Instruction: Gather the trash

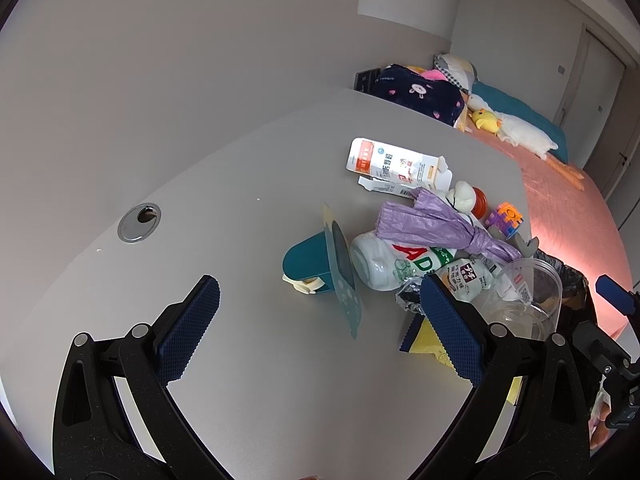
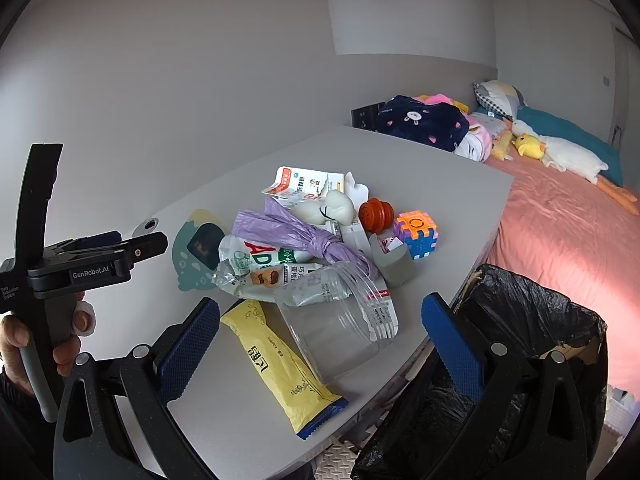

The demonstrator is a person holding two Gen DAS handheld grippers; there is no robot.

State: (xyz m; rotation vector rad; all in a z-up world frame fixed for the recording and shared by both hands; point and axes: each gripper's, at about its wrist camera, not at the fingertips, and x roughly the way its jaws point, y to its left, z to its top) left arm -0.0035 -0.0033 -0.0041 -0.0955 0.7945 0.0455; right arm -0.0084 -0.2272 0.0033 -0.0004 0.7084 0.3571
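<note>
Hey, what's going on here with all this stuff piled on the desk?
A person is clearing trash from a grey desk with two handheld grippers. Both the left gripper and right gripper are open and empty. The pile, including a yellow wrapper, clear plastic jar and purple bag, sits untouched. A black-lined bin stands beside the desk's edge.

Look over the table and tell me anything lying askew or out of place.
The clear plastic jar lies tipped on its side, mouth open. The white bottle lies toppled too. The puzzle cube looks like a toy, not trash.
</note>
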